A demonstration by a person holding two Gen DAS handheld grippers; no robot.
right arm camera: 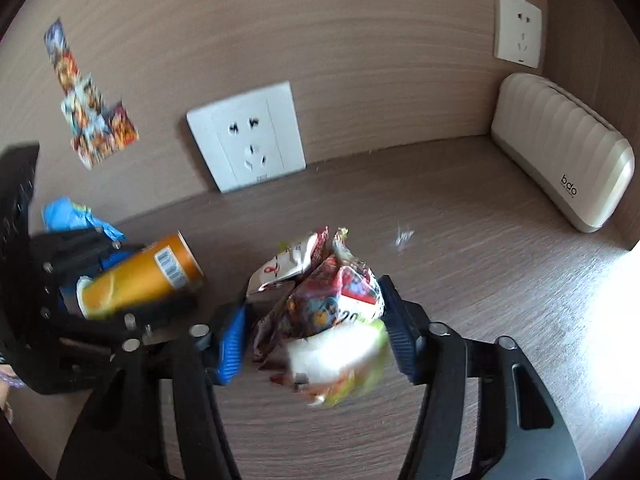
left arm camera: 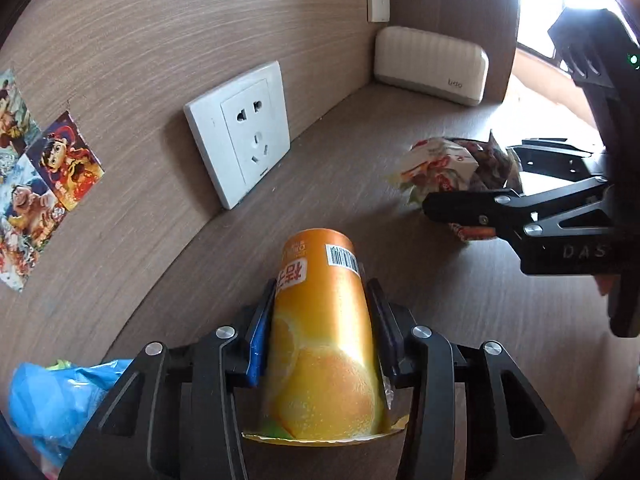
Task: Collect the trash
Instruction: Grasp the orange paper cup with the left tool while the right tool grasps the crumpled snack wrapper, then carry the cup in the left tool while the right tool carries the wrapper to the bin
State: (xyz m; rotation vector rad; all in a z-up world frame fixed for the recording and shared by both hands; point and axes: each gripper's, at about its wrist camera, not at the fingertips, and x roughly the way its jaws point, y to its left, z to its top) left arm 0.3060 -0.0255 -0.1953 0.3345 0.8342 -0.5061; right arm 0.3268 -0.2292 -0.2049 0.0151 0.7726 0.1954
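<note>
Jaws of the left gripper (left arm camera: pixel 324 320) pinched the orange cup (left arm camera: pixel 324 344), lying just in front of the wall socket (left arm camera: pixel 239 132); right gripper (right arm camera: pixel 316 332) flanked crumpled wrappers (right arm camera: pixel 324 300), contact uncertain. Risks: cup crushing, wrappers slipping free.

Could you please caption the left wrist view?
Left gripper clamps an orange cup lying on the wooden desk.

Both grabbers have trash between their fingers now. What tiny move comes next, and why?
Probably lift both straight up. The left gripper has its fingers against the orange cup, and the right gripper brackets the crumpled wrappers, though its grip looks less certain. Both items sit low over the wooden shelf.
</note>
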